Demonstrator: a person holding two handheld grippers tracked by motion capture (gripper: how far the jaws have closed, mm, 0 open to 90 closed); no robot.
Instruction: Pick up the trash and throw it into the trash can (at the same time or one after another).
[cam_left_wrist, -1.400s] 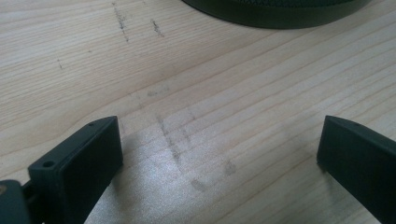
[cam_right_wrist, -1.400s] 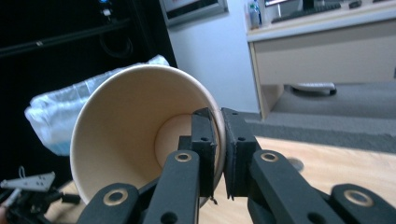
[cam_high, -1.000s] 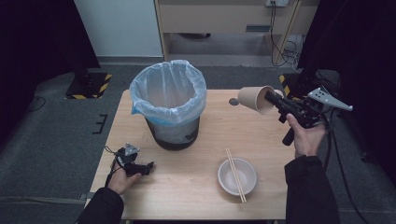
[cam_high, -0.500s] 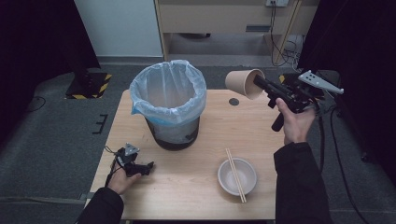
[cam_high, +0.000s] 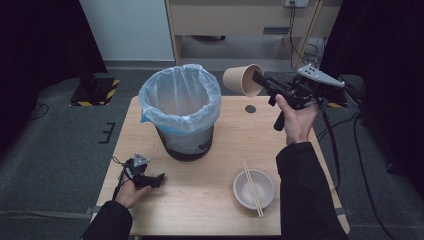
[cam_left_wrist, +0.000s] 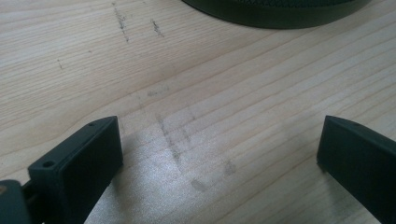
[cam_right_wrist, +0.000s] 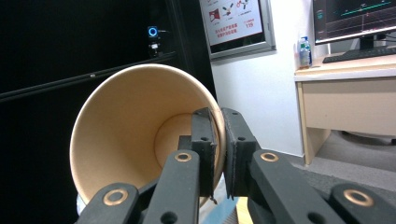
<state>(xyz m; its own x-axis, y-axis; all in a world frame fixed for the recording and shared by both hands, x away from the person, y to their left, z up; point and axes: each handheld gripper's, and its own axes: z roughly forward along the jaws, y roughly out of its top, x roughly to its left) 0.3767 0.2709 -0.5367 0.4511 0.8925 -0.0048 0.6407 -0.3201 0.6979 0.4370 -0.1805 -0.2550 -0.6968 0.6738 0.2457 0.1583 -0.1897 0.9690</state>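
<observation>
Right gripper view: wall poster (cam_right_wrist: 235, 21) in a grey frame, above and behind the fingertips (cam_right_wrist: 205, 122). Red Chinese characters at its top, too small to make out. Lower right corner carries red digits that look like "119". Small pictograms on it, not legible.

Monitor (cam_right_wrist: 355, 18) on the desk, up and to the right of the fingertips: coloured graph lines and rows of tiny text, unreadable.

Bottle (cam_right_wrist: 304, 51) beside the monitor has a blue label; lettering too small to read.

High view: yellow-and-black hazard stripes (cam_high: 108, 91) on a dark floor block, no words.

Left gripper view: nothing written on the tabletop.
</observation>
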